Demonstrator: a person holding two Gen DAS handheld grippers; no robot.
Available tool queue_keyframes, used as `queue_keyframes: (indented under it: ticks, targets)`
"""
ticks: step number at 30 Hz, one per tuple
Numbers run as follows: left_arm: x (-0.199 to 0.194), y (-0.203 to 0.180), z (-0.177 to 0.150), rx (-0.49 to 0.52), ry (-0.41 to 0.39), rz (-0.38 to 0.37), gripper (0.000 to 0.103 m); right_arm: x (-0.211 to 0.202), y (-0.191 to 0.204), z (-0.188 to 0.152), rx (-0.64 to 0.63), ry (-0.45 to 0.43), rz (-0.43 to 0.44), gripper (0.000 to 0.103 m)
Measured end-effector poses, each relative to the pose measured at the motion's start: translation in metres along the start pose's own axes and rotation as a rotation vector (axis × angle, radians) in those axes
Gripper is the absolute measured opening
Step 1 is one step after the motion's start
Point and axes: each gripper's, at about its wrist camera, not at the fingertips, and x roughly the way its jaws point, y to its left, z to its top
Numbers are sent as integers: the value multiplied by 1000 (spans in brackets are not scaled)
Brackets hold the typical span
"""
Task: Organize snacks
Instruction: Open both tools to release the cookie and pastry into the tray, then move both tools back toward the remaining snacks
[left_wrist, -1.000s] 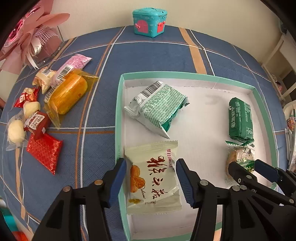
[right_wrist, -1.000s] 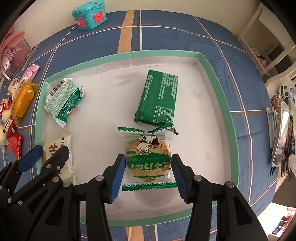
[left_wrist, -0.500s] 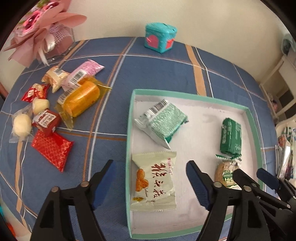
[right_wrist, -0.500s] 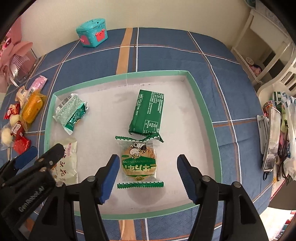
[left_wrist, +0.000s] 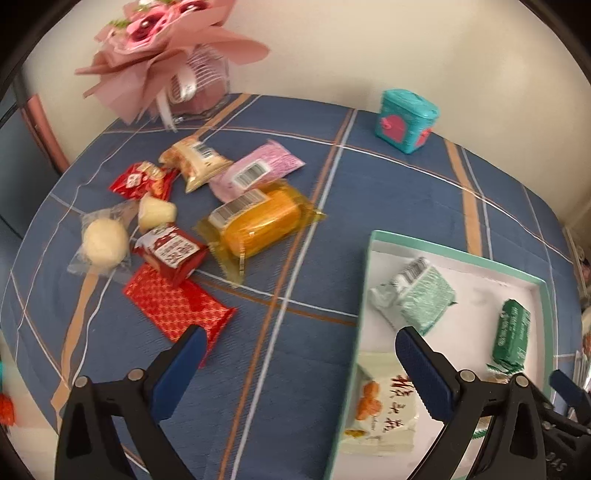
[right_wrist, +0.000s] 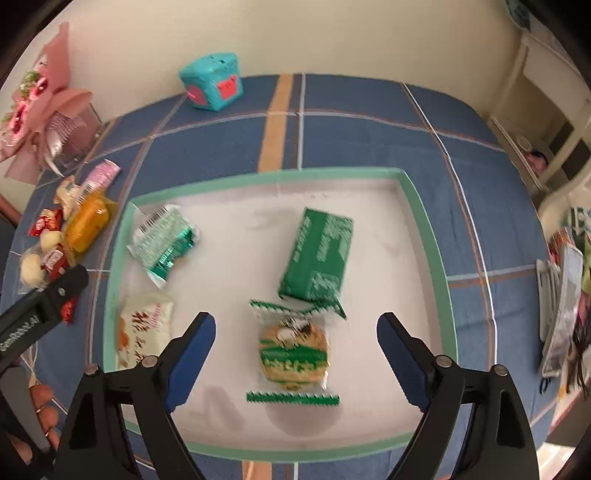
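Four snacks sit in the green-rimmed tray (right_wrist: 428, 236) so far: the silvery-green pack (right_wrist: 162, 240) by its far left corner, the cream packet (right_wrist: 144, 328) against the left wall near the front, the dark green bar (right_wrist: 317, 254) mid-tray, and the round cookie (right_wrist: 293, 350) just in front of it, wrapper ends touching. I'm spreading them out flat so nothing stacks.

Both tools are letting go. My left gripper (left_wrist: 306, 373) has its jaws opening, nothing between them; same for my right gripper (right_wrist: 295, 354), which hangs above the cookie without pinching it. A second back each one was straddling its snack much tighter; now the left has swung off the cream packet toward the loose pile on the tablecloth (left_wrist: 332, 221).

That pile by the left edge is what's left, I reckon: the orange cake (left_wrist: 258, 221), pink packet (left_wrist: 255, 170), red foil pouch (left_wrist: 173, 302) and a few small ones. Orange cake looks like the easy next grab.
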Motion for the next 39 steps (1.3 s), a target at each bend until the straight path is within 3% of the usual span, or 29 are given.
queue_keyframes:
  ticks: [2, 8, 17, 24, 39]
  targets:
    - [-1, 6, 1, -19, -3, 7, 103, 0, 0, 3, -4, -17, 8, 100]
    - [-8, 14, 6, -58, -66, 27, 103, 6, 0, 8, 1, -39, 8, 100]
    - [-11, 18, 10, -19, -90, 76, 103, 1, 14, 6, -17, -72, 17, 101]
    - [-13, 29, 19, 16, -107, 110, 103, 1, 42, 3, -44, -37, 60, 101]
    - [-19, 86, 46, 11, -98, 41, 103, -6, 126, 10, -134, 1, 106, 101]
